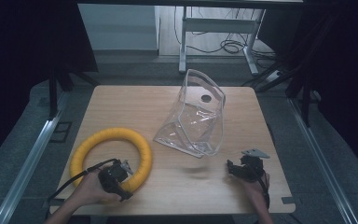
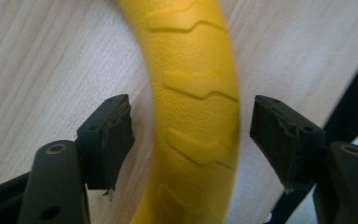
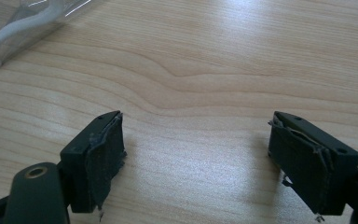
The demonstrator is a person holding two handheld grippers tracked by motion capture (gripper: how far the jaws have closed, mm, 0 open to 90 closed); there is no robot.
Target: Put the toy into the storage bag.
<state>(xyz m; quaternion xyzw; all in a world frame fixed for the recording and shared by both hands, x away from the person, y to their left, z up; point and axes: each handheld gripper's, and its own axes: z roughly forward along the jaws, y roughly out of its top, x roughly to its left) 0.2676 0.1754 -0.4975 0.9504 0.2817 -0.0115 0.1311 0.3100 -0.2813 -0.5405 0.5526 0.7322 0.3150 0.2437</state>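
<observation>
— Where the yellow ring [image 1: 112, 156] lies on the wooden table [image 1: 121, 100], which part of it is closest to the person?

— Its near edge, at the front left of the table. That is where the left gripper [image 1: 121, 170] sits, over the ring's lower right arc, held in the person's left hand [image 1: 91, 189].

— Has that gripper got hold of the ring?

— No. In the left gripper view the jaws stand wide apart with the ring [image 2: 193, 112] running up between them. There is a gap of bare wood on one side and a gap on the other, so neither pad touches it. The ring's surface shows raised chevron treads.

— What lies beyond the ring?

— A clear plastic bag [image 1: 196, 116] with a pale trim, standing up near the middle of the table, just to the right of the ring and apart from it. A dark round spot shows through its upper part.

— And the other gripper?

— The right gripper [image 1: 235, 169] rests at the front right of the table in the person's right hand [image 1: 256, 189], well apart from the ring. In the right gripper view its jaws are spread wide over bare wood with nothing between them, and a corner of the bag [image 3: 18, 28] shows at the upper left, well ahead of the jaws.
</observation>
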